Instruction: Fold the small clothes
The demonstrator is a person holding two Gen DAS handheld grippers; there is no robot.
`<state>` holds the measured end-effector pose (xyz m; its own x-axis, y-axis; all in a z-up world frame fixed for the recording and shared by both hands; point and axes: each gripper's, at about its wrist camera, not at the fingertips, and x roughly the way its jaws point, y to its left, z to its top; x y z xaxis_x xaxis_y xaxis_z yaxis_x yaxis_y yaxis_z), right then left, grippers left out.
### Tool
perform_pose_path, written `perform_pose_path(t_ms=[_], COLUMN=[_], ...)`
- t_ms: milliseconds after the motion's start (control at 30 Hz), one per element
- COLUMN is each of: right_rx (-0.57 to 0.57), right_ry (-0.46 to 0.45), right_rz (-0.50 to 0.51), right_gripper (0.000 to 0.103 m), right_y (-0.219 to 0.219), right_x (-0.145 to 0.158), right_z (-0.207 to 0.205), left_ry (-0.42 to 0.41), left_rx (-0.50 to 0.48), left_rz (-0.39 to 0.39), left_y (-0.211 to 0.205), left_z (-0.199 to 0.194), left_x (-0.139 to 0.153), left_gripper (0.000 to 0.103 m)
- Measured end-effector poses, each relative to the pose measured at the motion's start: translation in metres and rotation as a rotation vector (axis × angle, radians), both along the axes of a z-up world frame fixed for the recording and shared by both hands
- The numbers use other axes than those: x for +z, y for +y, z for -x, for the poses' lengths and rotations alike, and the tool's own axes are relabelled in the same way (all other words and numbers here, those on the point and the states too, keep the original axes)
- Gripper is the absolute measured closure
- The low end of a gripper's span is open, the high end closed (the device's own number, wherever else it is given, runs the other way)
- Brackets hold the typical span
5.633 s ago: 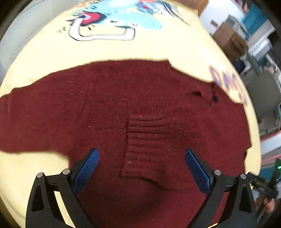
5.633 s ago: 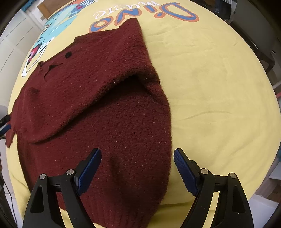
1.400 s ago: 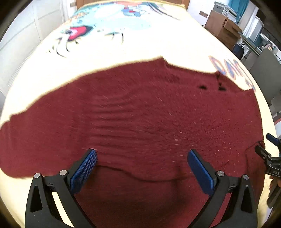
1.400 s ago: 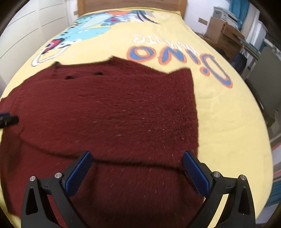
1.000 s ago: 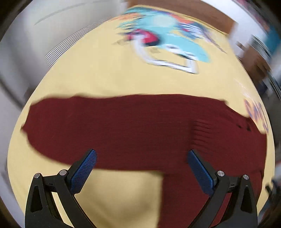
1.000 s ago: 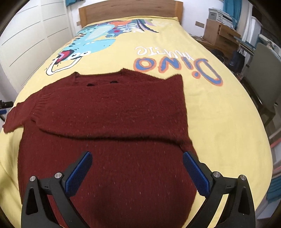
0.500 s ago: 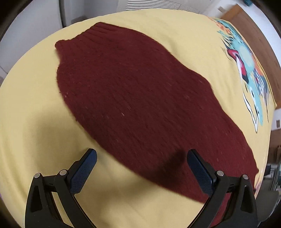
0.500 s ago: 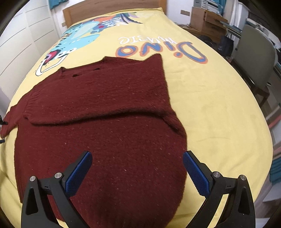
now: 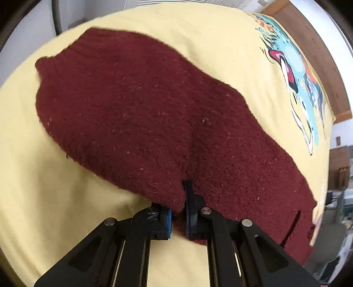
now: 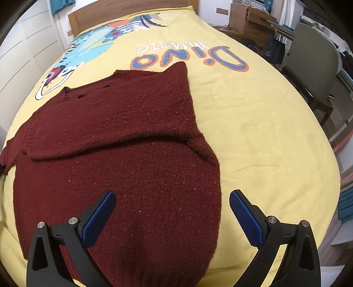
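Observation:
A dark red knit sweater [image 10: 123, 141] lies on the yellow bedspread [image 10: 253, 132]. Its right sleeve is folded across the chest. Its left sleeve [image 9: 136, 114] stretches out sideways in the left wrist view, cuff at the far left. My left gripper [image 9: 177, 217] is shut on the near edge of that sleeve, pinching the fabric between its blue pads. My right gripper [image 10: 172, 212] is open and empty, hovering over the sweater's lower body near the hem.
The bedspread has a dinosaur print [image 10: 92, 46] and "Dino" lettering [image 10: 189, 57]. A wooden headboard [image 10: 132, 6] stands at the far end. A grey chair [image 10: 313, 57] and a wooden dresser [image 10: 249, 19] stand right of the bed. White wardrobe doors [image 10: 24, 50] run along the left.
My left gripper has closed on the edge of the left sleeve; half a second ago it was open above it. My right gripper has stayed open, dropping slightly toward the sweater.

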<state>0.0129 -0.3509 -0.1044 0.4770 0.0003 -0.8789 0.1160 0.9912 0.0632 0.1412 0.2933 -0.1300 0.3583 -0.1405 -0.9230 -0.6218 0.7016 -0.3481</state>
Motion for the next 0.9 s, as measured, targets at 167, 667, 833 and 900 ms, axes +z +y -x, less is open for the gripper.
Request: perform_pose_path(t_ms=[167, 667, 833, 900], right_rx=[0.005, -0.003, -0.026, -0.035], right_ry=[-0.007, -0.073, -0.093, -0.094], right_rz=[0.02, 0.033, 0.021, 0.016], right_gripper=[0.001, 0.001, 0.001, 0.001], right_y=[-0.003, -0.017, -0.026, -0.03], right_x=[0.006, 0.04, 0.055, 0.06], right_z=[-0.005, -0.03, -0.042, -0.047], left_ry=[-0.062, -0.302, -0.33, -0.333], left_rx=[-0.093, -0.531, -0.723, -0.768], left_rz=[-0.071, -0.145, -0.155, -0.14], left_y=[-0.027, -0.219, -0.309, -0.339], left_z=[-0.007, -0.027, -0.055, -0.079], left_x=[0.034, 0.149, 0.155, 0.146], left_gripper=[0.097, 0.097, 0.097, 0.097])
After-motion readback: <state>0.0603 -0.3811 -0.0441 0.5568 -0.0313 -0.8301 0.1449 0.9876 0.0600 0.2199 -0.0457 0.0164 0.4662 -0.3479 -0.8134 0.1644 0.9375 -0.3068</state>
